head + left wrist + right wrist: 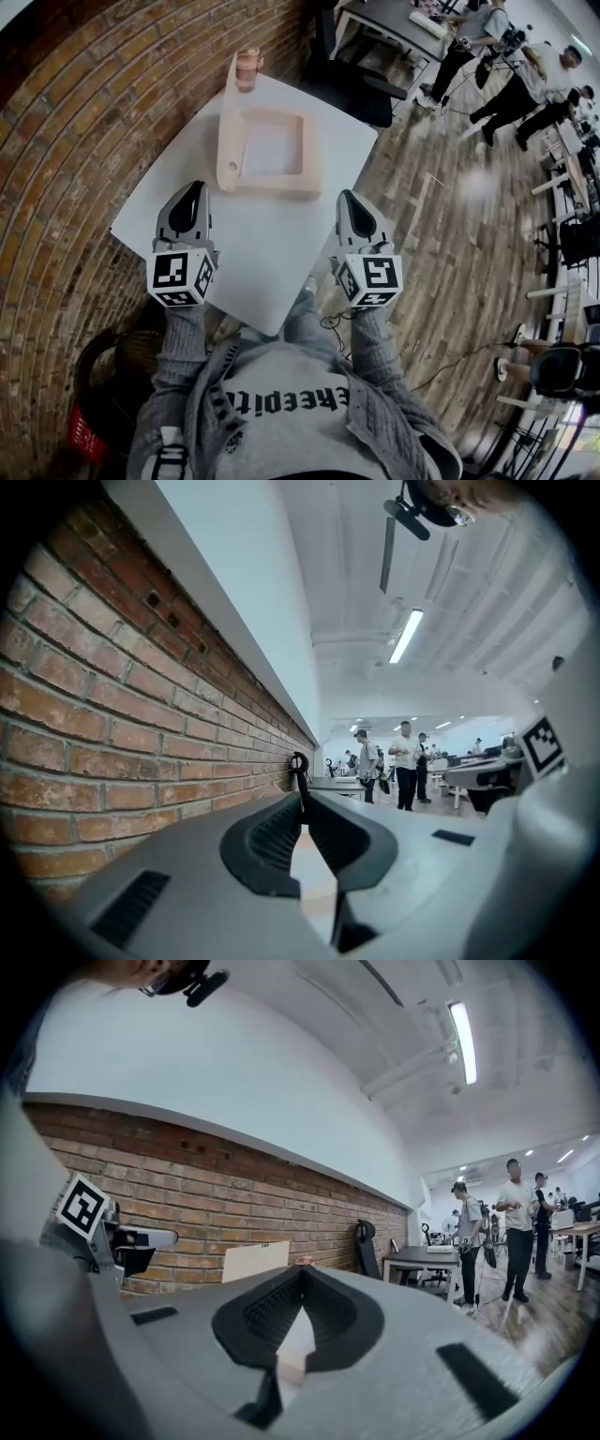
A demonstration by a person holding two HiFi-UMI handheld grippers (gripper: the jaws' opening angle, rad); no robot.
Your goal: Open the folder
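Both tongs clenched, tips meeting, nothing between them. The left gripper (194, 192) and right gripper (351, 199) hover over the near half of the white table (272, 281), well short of the folder (272, 183).

The folder is beige and lies on the far half of the table, with one panel standing upright along its left side.

Risks:
- A pink cup (247, 67) stands just beside the folder's far end, so a hard flip or shove could topple it.
- The thin cover may slip off closed tips.

Room: brick wall (66, 159) at left, plank floor (441, 225) at right, people (525, 84) far right.
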